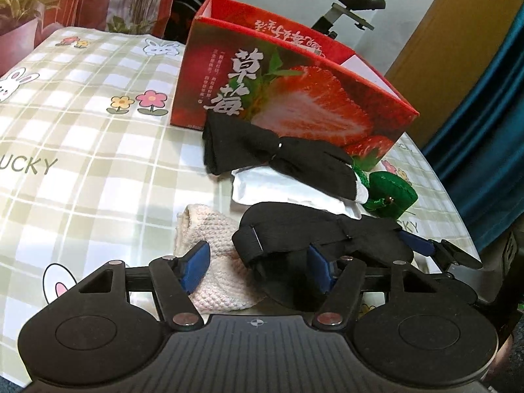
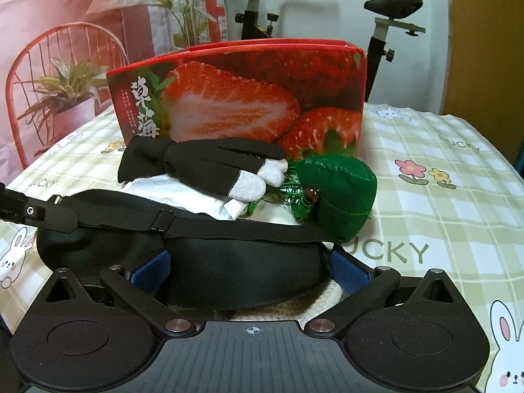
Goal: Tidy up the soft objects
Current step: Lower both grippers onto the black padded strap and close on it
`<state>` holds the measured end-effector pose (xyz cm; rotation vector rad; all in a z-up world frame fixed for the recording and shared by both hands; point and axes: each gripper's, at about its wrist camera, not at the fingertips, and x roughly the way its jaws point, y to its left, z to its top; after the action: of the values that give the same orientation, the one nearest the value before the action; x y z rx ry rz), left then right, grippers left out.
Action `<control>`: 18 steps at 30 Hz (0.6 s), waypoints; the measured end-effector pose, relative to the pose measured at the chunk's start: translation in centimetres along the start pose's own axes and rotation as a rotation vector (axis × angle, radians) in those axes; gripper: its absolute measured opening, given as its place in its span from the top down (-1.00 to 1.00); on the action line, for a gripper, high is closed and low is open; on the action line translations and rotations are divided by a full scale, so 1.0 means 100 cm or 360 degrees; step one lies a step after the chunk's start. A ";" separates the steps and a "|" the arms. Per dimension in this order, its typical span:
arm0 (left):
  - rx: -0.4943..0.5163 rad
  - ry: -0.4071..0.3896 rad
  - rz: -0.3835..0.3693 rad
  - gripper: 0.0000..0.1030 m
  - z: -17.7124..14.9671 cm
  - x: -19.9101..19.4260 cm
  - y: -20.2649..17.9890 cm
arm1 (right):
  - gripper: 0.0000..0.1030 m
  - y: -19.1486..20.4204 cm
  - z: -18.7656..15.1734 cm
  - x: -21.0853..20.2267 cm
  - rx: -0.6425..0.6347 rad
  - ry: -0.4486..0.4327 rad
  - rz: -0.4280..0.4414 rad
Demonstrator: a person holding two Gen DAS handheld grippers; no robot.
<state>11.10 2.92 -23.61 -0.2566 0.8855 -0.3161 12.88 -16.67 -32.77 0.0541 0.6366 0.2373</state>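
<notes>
We see the left gripper (image 1: 258, 267) partly open, its blue pads (image 1: 196, 267) astride the heap: the left pad lies against the cream knitted cloth (image 1: 222, 281), the right pad against the near end of the black eye mask (image 1: 314, 239). Whether the pads press hard enough to hold either we cannot tell. At about 2 o'clock from these jaws, the tip of the other gripper pokes in beside the mask's far end.

In its own view the right gripper (image 2: 250, 270) stands wide, one blue pad at either side of the eye mask (image 2: 242, 275), whose padded body fills the gap between them; a grip is not clear. The mask's strap (image 2: 203, 226) runs across at 12 o'clock, and the left gripper's finger reaches in at 10 o'clock.

Beyond the mask, at 12 o'clock, a black glove (image 2: 203, 160) with grey fingertips lies on a white folded cloth (image 2: 183, 193). At 1 o'clock sits a green stuffed pouch (image 2: 340, 190) with fringe, touching the glove's tips. Behind all stands the red strawberry box (image 2: 249, 98), open at the top, on the checked tablecloth (image 2: 442, 196) with rabbits and flowers. An exercise bike (image 2: 393, 9) stands at 1 o'clock beyond the table.
</notes>
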 end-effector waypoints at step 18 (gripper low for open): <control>-0.0014 0.0028 -0.0080 0.12 -0.007 0.014 0.002 | -0.99 0.000 -0.001 0.001 0.0006 -0.0016 0.0011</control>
<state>11.38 2.56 -25.09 -0.2853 0.8987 -0.3618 12.88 -16.67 -32.94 0.0612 0.6270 0.2420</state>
